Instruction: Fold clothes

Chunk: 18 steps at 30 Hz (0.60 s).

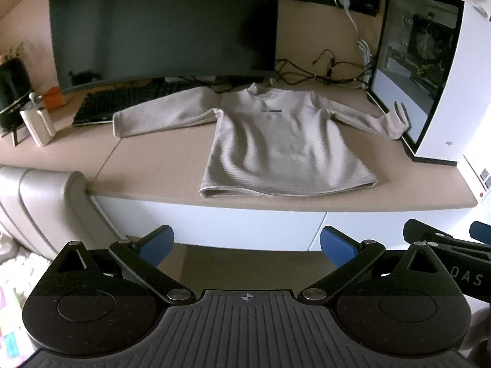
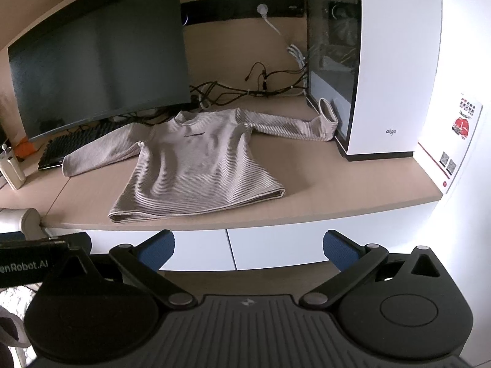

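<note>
A beige ribbed long-sleeve top (image 1: 282,141) (image 2: 199,159) lies flat on the wooden desk (image 1: 153,165) (image 2: 337,184), front up, sleeves spread to both sides. Its right cuff (image 1: 399,119) (image 2: 326,113) curls up against the white computer case. My left gripper (image 1: 247,245) is open, held below and in front of the desk edge, nothing between its blue pads. My right gripper (image 2: 248,245) is open too, at the same height, clear of the top. Part of the right gripper (image 1: 445,242) shows at the right edge of the left wrist view.
A dark curved monitor (image 1: 162,27) (image 2: 98,61) and a black keyboard (image 1: 119,104) (image 2: 76,144) stand behind the left sleeve. A white computer case (image 1: 442,86) (image 2: 389,67) stands at the right. Cables (image 1: 322,70) lie behind the collar. A padded chair arm (image 1: 46,202) is at the left.
</note>
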Motion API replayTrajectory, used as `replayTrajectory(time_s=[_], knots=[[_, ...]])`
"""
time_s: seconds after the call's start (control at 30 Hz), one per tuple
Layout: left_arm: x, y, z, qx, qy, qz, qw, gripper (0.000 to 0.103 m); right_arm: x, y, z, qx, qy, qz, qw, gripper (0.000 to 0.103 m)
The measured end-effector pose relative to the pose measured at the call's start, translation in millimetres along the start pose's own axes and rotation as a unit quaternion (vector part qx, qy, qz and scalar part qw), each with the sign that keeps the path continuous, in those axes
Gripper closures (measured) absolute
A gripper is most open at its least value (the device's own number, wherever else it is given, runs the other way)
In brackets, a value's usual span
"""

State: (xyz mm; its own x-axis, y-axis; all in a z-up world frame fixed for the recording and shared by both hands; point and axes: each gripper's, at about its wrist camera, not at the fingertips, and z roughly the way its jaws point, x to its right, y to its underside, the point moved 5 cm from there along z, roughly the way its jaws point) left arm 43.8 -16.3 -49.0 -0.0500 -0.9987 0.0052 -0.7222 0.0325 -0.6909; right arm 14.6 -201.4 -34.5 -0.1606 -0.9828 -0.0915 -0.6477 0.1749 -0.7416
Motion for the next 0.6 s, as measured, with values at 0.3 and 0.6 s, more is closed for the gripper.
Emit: replayTrajectory(time_s=[0.3,0.6], knots=[[-6.0,-1.2,4.1,-0.003,0.002,0.002,1.0000,0.000,-4.6,-2.0,4.0,-0.005,0.003,-0.003,1.000,0.000],[-19.9,-2.9,17.4,-0.017,0.038,-0.007,0.9991,0.000,-13.7,1.1,11.8,-0.020,0.008,0.010,1.000,0.000]])
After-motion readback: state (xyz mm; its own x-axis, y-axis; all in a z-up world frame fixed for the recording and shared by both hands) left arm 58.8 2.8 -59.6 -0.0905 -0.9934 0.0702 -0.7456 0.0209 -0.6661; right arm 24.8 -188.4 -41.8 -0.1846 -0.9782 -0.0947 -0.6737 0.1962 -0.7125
